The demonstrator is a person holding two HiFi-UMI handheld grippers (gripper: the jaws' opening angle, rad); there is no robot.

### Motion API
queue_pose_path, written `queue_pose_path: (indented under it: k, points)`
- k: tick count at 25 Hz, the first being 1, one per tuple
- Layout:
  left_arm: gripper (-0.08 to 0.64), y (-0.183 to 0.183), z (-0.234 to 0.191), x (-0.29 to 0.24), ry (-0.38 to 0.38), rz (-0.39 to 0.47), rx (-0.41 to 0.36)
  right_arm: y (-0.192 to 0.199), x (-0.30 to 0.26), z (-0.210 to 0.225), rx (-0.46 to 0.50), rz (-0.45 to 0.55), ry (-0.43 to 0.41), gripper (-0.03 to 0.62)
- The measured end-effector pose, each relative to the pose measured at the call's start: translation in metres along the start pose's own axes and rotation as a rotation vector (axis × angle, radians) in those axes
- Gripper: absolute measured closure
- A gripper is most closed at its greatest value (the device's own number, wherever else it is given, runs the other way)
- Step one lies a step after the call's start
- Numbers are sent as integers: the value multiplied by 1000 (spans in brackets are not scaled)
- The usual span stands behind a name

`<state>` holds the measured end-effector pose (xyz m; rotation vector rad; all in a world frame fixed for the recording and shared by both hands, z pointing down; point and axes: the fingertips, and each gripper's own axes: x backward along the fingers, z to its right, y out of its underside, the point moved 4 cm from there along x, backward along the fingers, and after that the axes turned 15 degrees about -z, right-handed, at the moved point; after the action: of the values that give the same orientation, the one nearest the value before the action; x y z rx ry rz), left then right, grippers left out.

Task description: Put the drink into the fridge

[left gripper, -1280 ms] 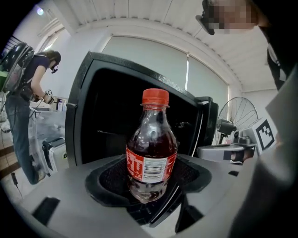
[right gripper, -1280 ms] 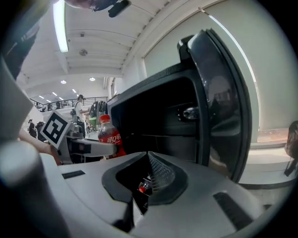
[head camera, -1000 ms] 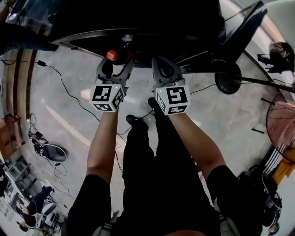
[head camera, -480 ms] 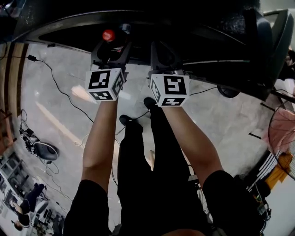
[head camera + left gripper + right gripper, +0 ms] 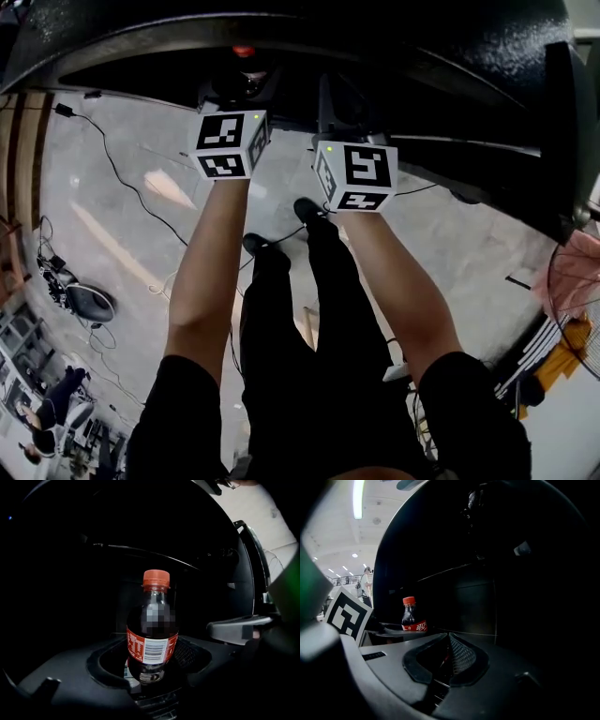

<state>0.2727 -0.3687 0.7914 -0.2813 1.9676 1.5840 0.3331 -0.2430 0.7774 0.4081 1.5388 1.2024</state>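
My left tongs (image 5: 236, 86) are clamped on the lower body of the cola bottle (image 5: 152, 634). It stands upright between the jaws, red cap on top, at the dark opening of the fridge (image 5: 422, 56) on the far side. My right tongs (image 5: 449, 641) hang just to the bottle's right, jaws pressed together with nothing in them, pointing into the same black interior.

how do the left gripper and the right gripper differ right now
The left gripper is shut on a cola bottle; the right gripper holds nothing. The left gripper's fingers sit apart around the bottle; the right gripper's fingers meet. In the head view the left gripper reaches farther forward than the right gripper. Both point into the dark fridge.
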Motion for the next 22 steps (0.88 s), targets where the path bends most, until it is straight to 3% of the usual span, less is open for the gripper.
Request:
queue_pose_path:
  k: [5,22]
  points:
    - [249,-5,-5,-10,-8,20,18,1,-8,7,-4,-3,10,571]
    - [249,-8,-19,-18,-42,47,-60,3,-24,1,-13,-25,19,569]
